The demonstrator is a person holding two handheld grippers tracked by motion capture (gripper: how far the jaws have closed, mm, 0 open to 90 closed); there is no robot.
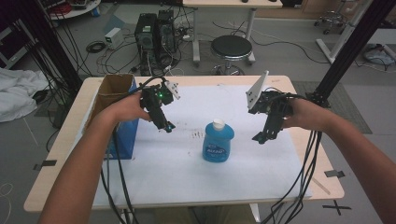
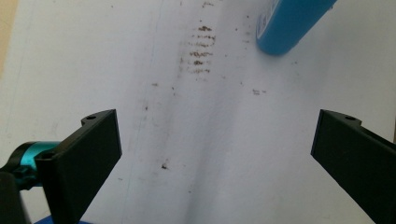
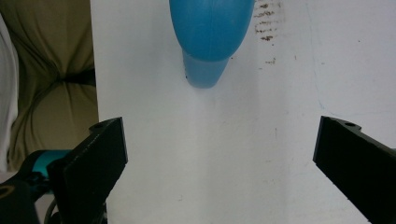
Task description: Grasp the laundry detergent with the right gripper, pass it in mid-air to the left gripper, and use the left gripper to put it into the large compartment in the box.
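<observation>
A blue plastic bottle (image 1: 218, 143) with a white cap stands upright on the white table sheet (image 1: 187, 177), between my two grippers. My left gripper (image 1: 167, 127) hovers to its left, open, with nothing between its jaws. In the left gripper view the bottle (image 2: 289, 23) shows at the top right above the wide-open left gripper (image 2: 217, 163). My right gripper (image 1: 260, 137) hangs to the bottle's right, also open and empty. The right gripper view has the bottle (image 3: 210, 32) at top centre, beyond the spread jaws of the right gripper (image 3: 219, 168).
An open cardboard box with a blue side (image 1: 116, 100) stands at the table's left, right by my left hand. Brown smudges (image 1: 198, 135) mark the sheet left of the bottle. Beyond the table's far edge are a black stool (image 1: 231, 49), computer towers (image 1: 154, 35) and floor cables.
</observation>
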